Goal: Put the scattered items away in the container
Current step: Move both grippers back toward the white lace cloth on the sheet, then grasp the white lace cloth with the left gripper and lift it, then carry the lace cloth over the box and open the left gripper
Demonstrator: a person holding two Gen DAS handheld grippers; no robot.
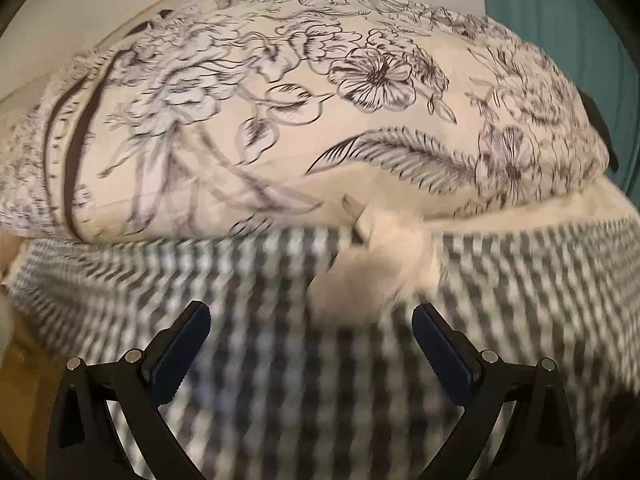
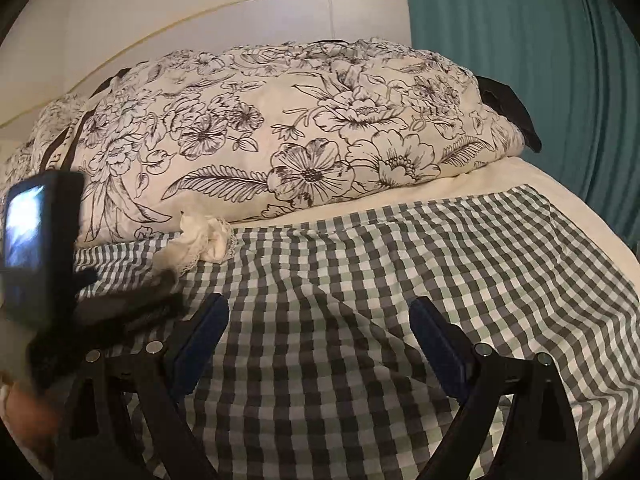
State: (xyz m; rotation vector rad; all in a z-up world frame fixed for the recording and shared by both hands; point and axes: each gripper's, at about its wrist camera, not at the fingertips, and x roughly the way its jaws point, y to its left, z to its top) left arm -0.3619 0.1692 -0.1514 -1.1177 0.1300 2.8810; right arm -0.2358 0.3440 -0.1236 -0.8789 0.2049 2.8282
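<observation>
A small crumpled white cloth with a lace edge (image 1: 380, 264) lies on the checked blanket (image 1: 260, 380) just below the floral pillow (image 1: 320, 100). My left gripper (image 1: 311, 320) is open and empty, its fingertips a little short of the cloth; this view is blurred by motion. In the right wrist view the same cloth (image 2: 200, 240) lies at the left, with the left gripper's body and camera (image 2: 44, 244) in front of it. My right gripper (image 2: 318, 316) is open and empty over the checked blanket (image 2: 360, 280). No container shows in either view.
The floral pillow (image 2: 280, 136) lies across the head of the bed against a white headboard (image 2: 200, 12). A teal curtain (image 2: 520, 60) hangs at the right. A dark strap (image 2: 508, 112) sits behind the pillow's right end. A cream sheet (image 2: 480, 184) borders the blanket.
</observation>
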